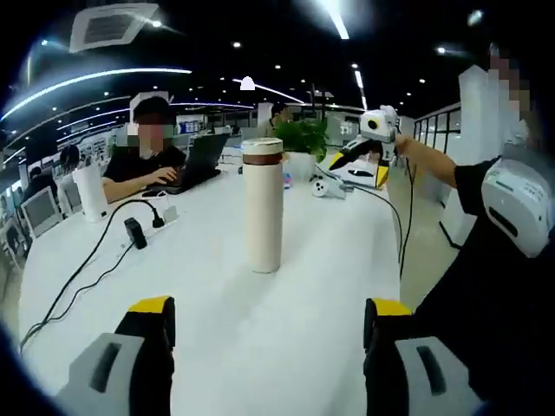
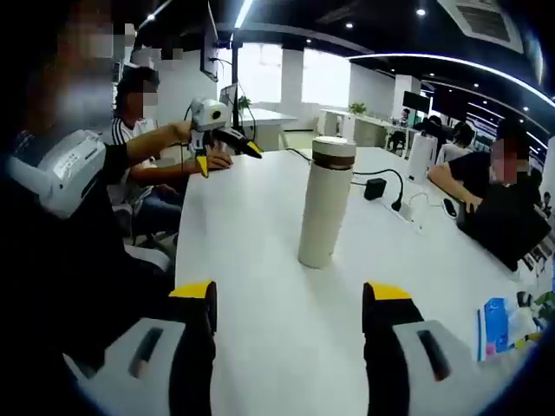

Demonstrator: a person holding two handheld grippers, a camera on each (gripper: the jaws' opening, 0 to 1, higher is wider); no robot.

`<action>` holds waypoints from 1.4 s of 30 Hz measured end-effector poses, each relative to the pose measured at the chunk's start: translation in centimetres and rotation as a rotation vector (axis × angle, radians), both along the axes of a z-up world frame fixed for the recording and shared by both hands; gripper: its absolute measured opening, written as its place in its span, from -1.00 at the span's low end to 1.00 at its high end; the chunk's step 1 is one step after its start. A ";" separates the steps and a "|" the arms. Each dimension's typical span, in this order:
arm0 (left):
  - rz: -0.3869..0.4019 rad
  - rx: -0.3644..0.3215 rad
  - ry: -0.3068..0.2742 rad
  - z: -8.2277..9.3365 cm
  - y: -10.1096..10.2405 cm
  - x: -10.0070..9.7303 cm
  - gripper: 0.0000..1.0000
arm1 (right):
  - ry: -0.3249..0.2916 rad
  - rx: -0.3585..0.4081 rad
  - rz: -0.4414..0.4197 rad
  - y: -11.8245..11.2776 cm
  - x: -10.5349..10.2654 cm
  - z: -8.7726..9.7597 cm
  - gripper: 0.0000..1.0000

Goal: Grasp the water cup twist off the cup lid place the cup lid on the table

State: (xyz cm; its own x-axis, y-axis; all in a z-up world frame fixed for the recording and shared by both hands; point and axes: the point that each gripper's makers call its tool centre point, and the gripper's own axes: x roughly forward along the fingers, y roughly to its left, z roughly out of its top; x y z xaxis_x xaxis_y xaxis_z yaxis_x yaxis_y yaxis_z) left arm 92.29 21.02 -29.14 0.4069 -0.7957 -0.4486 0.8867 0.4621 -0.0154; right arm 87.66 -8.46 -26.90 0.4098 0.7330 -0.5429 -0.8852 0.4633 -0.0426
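Water cup point(image 1: 263, 208) stands upright at centre frame on your white bench point(image 1: 260, 338), its brown-banded cup lid point(image 1: 262, 151) on. Your left claw point(image 1: 269, 325) and right claw point(image 2: 290, 308) sit spread at the bottom, holding nothing.

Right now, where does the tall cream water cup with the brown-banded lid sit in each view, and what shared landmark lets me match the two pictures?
Left gripper view: the tall cream water cup stands upright just left of centre, on the white table.
Right gripper view: it stands upright slightly right of centre.
Shared landmark: the black power adapter with its cable lying on the table beside the cup.
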 end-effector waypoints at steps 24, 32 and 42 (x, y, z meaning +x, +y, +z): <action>0.003 0.020 0.008 -0.6 -0.6 0.4 0.63 | 0.017 -0.007 -0.015 -0.9 0.8 -0.7 0.24; 0.013 0.026 0.017 -0.7 -0.2 0.4 0.68 | 0.026 -0.014 -0.021 -1.0 0.6 -1.3 0.22; 0.011 0.032 0.027 -0.7 -0.1 0.5 0.67 | 0.036 -0.021 -0.048 -1.9 1.0 -1.6 0.22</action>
State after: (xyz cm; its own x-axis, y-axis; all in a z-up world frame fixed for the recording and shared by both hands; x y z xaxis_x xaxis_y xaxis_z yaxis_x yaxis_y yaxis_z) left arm 92.79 20.88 -29.86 0.4030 -0.7762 -0.4849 0.8811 0.4724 -0.0239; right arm 88.67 -10.38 -28.50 0.4237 0.7017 -0.5728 -0.8633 0.5043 -0.0208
